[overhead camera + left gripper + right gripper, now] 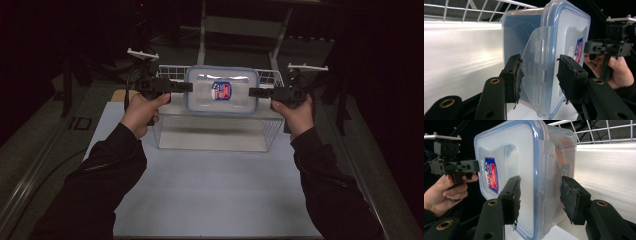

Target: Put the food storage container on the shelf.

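Now the clear plastic box (222, 90) with its blue-rimmed lid hangs in the air above the wire basket (267, 131), one gripper at each short end. The left gripper (539, 72) has its jaws set around the left latch flap, the right gripper (540, 195) brackets the right edge; whether either pair is pressing, I cannot tell.

Surface (210, 190): white sheet over grey top, bare near person's side. White wire basket (267, 131) rests directly on it at far middle.
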Tool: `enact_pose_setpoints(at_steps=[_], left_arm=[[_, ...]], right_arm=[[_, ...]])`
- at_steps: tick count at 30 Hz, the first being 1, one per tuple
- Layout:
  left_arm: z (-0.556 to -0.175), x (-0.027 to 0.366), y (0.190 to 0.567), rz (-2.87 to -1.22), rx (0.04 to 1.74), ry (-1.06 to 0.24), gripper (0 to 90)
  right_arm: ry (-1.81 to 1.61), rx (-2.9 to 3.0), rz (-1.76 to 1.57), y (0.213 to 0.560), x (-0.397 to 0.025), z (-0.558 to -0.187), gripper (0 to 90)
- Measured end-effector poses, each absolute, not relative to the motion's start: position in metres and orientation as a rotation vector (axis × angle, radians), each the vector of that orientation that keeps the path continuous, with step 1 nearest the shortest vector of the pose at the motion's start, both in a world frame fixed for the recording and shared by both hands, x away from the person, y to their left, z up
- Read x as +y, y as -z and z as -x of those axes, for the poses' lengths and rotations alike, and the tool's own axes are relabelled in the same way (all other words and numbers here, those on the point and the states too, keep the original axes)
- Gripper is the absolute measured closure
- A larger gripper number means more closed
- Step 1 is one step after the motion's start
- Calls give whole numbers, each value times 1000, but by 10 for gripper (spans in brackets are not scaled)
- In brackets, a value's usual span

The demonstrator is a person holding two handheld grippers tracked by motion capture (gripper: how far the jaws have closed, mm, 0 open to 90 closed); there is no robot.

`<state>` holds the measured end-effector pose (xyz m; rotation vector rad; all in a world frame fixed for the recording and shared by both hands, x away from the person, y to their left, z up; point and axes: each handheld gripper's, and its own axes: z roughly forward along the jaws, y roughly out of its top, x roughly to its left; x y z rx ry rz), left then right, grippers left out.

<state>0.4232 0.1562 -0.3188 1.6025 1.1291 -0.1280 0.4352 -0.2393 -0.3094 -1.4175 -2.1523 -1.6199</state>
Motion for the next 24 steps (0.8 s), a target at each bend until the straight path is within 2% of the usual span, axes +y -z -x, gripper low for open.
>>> enact_pose_setpoints(at_steps=[7,24], left_arm=[[-435,153,318,-1611,1155,107,494],[-457,156,332,-1524,1243,228,439]], right_arm=[[1567,-2116,1471,308,-235,-446,490],[1538,-2085,1618,309,-227,-461,526]])
